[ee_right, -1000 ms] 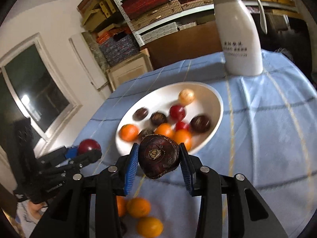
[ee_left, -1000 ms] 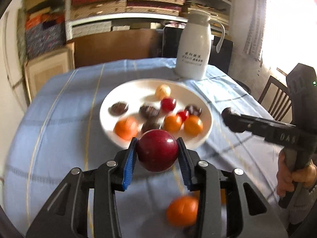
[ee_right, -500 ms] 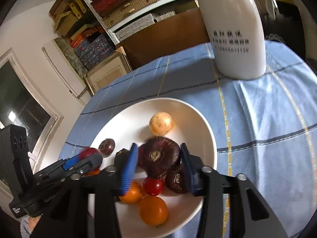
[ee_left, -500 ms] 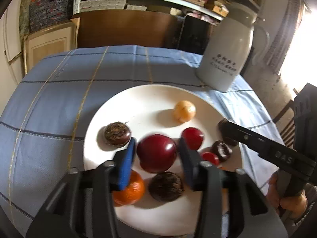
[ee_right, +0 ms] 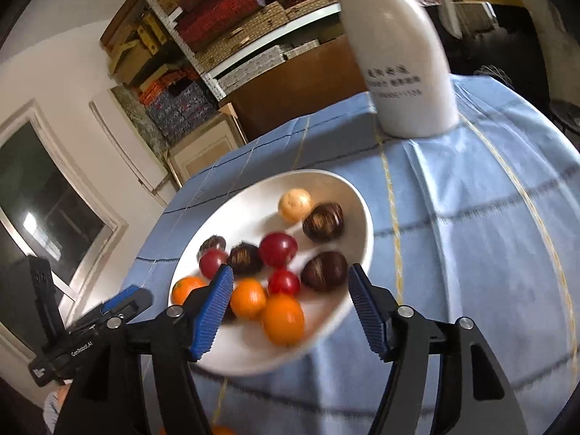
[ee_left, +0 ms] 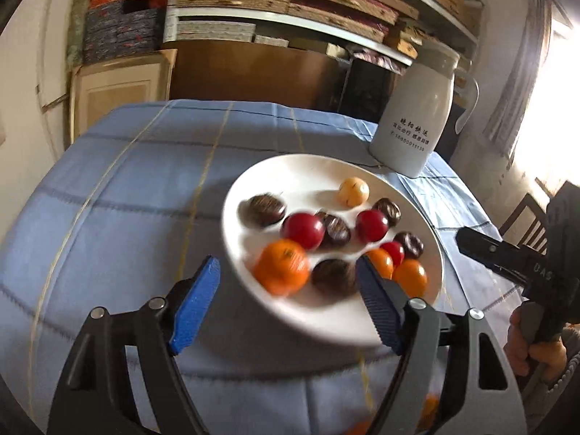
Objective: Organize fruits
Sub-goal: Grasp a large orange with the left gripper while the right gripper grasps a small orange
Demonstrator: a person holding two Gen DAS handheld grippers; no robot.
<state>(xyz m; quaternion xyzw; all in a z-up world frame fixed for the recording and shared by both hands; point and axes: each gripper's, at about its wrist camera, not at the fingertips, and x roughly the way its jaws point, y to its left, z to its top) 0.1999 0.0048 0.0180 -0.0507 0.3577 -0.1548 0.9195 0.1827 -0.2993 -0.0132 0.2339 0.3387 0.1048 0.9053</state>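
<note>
A white plate [ee_left: 290, 177] [ee_right: 253, 210] on the blue tablecloth holds several fruits: red ones [ee_left: 303, 231], dark brown ones [ee_left: 264, 210], oranges [ee_left: 282, 266] and one pale yellow fruit [ee_left: 353, 191]. My left gripper [ee_left: 290, 301] is open and empty, at the plate's near left edge. My right gripper [ee_right: 288, 311] is open and empty, above the plate's near edge. A dark brown fruit [ee_right: 323, 271] and a red fruit [ee_right: 278, 249] lie just beyond its fingers. Each gripper shows at the side of the other's view.
A white thermos jug [ee_left: 417, 123] [ee_right: 398, 65] stands behind the plate. A few loose oranges [ee_left: 427, 409] lie on the cloth near me. Shelves of boxes fill the back wall. A chair [ee_left: 522, 221] stands at the right.
Both grippers carried their fruit over the plate, opened and let go: the red fruit and the dark brown fruit now lie on the plate. Both have pulled back towards me.
</note>
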